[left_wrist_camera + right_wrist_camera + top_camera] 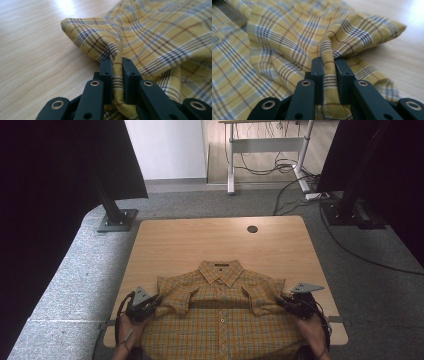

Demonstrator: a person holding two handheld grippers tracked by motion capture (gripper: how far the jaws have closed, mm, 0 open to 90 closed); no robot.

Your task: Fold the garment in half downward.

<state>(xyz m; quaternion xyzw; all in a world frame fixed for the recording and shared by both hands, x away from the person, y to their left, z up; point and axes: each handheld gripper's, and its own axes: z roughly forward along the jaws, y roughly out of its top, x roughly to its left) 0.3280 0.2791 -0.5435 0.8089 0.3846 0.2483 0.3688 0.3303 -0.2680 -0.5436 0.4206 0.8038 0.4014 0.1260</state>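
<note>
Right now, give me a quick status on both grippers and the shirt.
Left gripper shut on shirt, left edge. Right gripper shut on right edge. Shirt face up, collar far, sleeves folded in. Table beyond it bare, nothing in the way.

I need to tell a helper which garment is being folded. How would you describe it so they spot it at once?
On the wooden table, at the near edge, lies a shirt. It is yellow plaid, buttoned, collar pointing away, short sleeves folded inward, pinched at each side by a gripper.

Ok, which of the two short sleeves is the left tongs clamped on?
The left tongs pinch the yellow plaid shirt's sleeve at the high view's left; the other sleeve is pinched by the right tongs.
</note>
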